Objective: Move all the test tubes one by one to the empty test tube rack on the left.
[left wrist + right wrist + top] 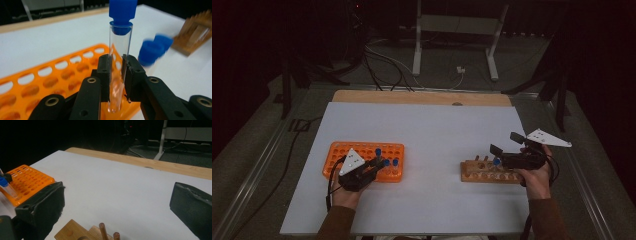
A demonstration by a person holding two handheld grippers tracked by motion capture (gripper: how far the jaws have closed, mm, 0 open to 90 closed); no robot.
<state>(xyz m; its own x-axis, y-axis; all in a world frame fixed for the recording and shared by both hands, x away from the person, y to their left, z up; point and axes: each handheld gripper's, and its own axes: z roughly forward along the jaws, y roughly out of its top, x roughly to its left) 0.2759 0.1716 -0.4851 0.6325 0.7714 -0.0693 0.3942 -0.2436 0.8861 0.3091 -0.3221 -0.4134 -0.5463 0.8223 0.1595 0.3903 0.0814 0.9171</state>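
Blue-capped tube (120,52) sits clamped upright in the left claw (117,75) over the orange rack (50,82), ready for carrying, while the right claw (117,205) waits wide by the wooden rack (489,172).

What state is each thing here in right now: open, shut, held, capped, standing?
Left gripper: shut on the test tube.
Test tube: upright, blue cap on, held over the orange rack.
Orange rack: flat on the table, most holes unfilled.
Right gripper: open, holding nothing.
Wooden rack: lying on the table.

A dark room is seen; grey floor (447,62) beyond the tabletop's far edge, crossed by cables (382,62), with a white frame (457,30).
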